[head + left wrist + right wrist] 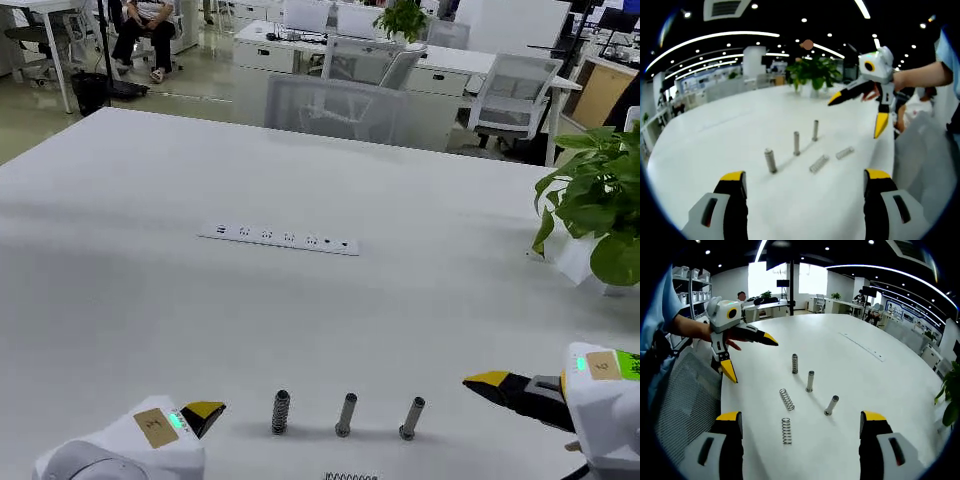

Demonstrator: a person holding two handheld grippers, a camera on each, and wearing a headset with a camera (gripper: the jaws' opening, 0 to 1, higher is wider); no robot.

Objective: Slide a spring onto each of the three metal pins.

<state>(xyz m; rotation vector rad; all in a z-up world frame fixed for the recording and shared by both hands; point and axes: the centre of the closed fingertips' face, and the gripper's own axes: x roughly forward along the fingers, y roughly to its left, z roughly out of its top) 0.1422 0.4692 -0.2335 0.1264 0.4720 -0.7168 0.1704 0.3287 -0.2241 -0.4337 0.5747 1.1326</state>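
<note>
White tabletop is stretching away into an open office, with a power strip lying across its middle and a potted plant standing at its right edge. At the left, the left gripper is hovering low near the person's edge of the table, its jaws standing wide apart and holding nothing. Next, three metal pins are standing upright in a row. The left pin is already wearing a spring, while the middle pin and the right pin are standing bare. Two loose springs are lying on their sides on the person's side of that row. The nearer spring is pointing its long axis straight ahead along the line of the right gripper, so those jaws would be closing across its coils. The farther spring is lying slightly askew, just beside the middle pin. At the right, the right gripper is also hanging spread open and empty. It is looking like the closer of the two to a loose spring.
</note>
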